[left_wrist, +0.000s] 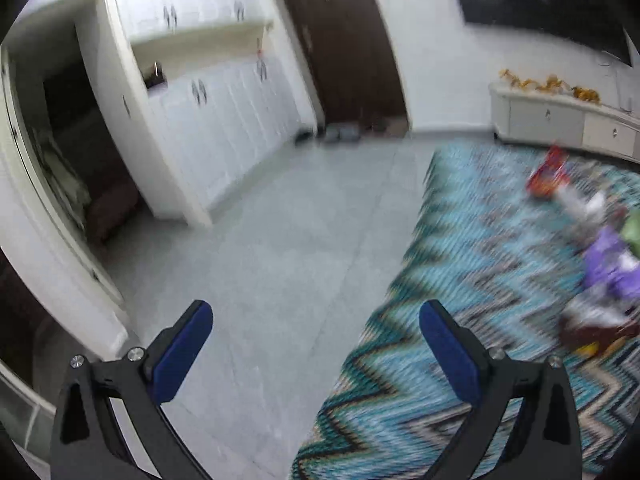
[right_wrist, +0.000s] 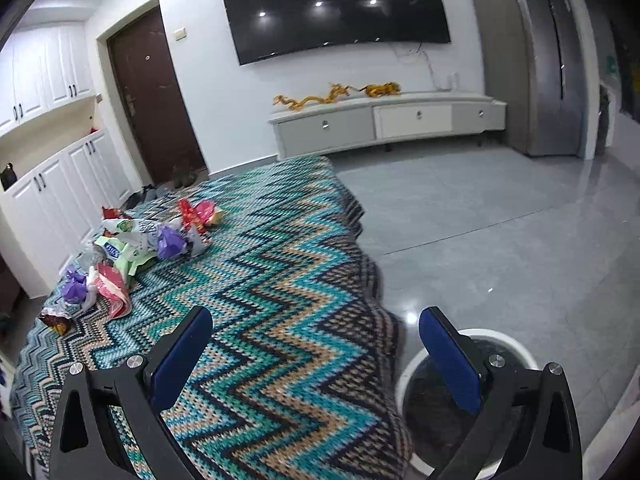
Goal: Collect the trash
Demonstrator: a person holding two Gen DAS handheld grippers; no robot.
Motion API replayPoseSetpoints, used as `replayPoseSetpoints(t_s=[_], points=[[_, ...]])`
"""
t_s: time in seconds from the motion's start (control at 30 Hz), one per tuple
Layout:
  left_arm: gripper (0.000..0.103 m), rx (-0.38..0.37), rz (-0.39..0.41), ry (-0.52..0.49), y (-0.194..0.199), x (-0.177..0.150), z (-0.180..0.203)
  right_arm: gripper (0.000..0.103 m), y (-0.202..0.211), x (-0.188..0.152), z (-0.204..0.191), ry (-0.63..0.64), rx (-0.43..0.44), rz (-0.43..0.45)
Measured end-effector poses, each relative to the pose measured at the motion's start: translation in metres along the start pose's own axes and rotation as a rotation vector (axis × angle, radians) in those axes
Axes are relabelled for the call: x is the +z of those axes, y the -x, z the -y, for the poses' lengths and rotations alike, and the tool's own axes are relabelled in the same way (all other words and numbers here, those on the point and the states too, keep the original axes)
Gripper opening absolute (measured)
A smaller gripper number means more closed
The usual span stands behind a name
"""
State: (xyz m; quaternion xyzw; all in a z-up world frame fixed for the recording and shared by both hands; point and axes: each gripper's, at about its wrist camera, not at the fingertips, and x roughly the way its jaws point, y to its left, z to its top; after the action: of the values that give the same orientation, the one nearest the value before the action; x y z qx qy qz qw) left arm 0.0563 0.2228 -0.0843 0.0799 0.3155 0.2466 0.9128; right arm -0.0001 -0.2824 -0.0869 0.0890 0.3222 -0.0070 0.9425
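Several crumpled wrappers lie in a pile [right_wrist: 132, 244] on the left part of a table covered with a zigzag cloth [right_wrist: 280, 280]: red, purple, green and white ones. In the left wrist view the same trash [left_wrist: 592, 248] is blurred at the right. A white round bin [right_wrist: 424, 396] with a dark liner stands on the floor by the table's right edge. My right gripper [right_wrist: 316, 344] is open and empty, above the table's near right edge and the bin. My left gripper [left_wrist: 316, 340] is open and empty, over the cloth's left edge and the floor.
White cabinets [left_wrist: 216, 120] and a dark door [left_wrist: 344, 48] stand left of the table. A low TV stand [right_wrist: 384, 120] with a wall TV [right_wrist: 336, 4] is at the back. A grey fridge [right_wrist: 552, 60] stands at the right. The floor [right_wrist: 500, 220] is grey tile.
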Motion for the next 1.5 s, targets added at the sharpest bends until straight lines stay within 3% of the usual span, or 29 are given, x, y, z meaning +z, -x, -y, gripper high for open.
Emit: replayPoseSetpoints(t_s=[0.1, 0.2, 0.4, 0.63, 0.83, 0.97, 1.27, 1.5], points=[[0.103, -0.081, 0.108, -0.010, 0.043, 0.016, 0.030, 0.103, 0.015, -0.003, -0.011, 0.064, -0.054, 0.024], [0.103, -0.192, 0.165, -0.054, 0.077, 0.024, 0.077, 0.103, 0.029, -0.002, -0.020, 0.089, -0.088, 0.028], [0.103, -0.348, 0.198, -0.117, 0.118, 0.027, 0.159, 0.103, 0.050, 0.000, -0.032, 0.111, -0.107, 0.041], [0.103, -0.500, 0.232, -0.059, 0.148, 0.032, 0.179, 0.103, 0.067, 0.001, -0.041, 0.149, -0.127, 0.062], [0.103, -0.536, 0.246, -0.083, 0.163, 0.031, 0.182, 0.103, 0.071, 0.004, -0.051, 0.169, -0.116, 0.072], [0.103, -0.521, 0.252, -0.111, 0.168, 0.031, 0.185, 0.103, 0.070, 0.007, -0.059, 0.183, -0.112, 0.078], [0.103, -0.519, 0.212, -0.137, 0.159, 0.025, 0.196, 0.103, 0.069, 0.009, -0.065, 0.203, -0.139, 0.084], [0.103, -0.530, 0.227, -0.143, 0.158, 0.020, 0.205, 0.103, 0.066, 0.009, -0.062, 0.204, -0.162, 0.074]])
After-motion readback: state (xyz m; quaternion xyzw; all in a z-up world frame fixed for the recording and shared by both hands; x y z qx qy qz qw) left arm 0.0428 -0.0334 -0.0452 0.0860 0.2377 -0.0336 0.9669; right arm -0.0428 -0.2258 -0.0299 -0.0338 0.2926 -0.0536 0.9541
